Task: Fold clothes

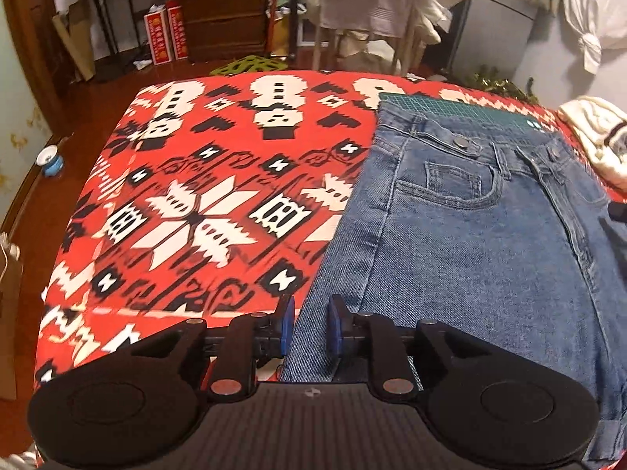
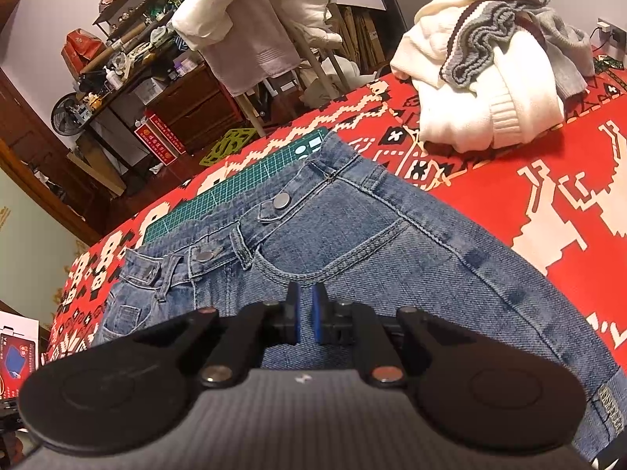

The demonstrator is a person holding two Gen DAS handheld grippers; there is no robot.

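A pair of blue jeans [image 1: 470, 243] lies flat on the red patterned bedspread [image 1: 219, 203], waistband at the far end on a green cutting mat [image 1: 450, 103]. My left gripper [image 1: 310, 325] hovers low at the jeans' near left edge. It is open by a narrow gap, one blue pad over the bedspread and the other over denim. In the right wrist view the jeans [image 2: 392, 243] fill the middle. My right gripper [image 2: 305, 313] sits above the thigh, just below the front pocket. Its pads are almost together, with only a slit between them and no cloth bunched there.
A pile of white and grey knitwear [image 2: 490, 78] lies on the bedspread [image 2: 548, 180] beyond the jeans on the right. Past the bed stand a clothes rack with pale garments [image 1: 376, 4], a wooden dresser [image 1: 223, 15] and a cluttered desk [image 2: 117, 66].
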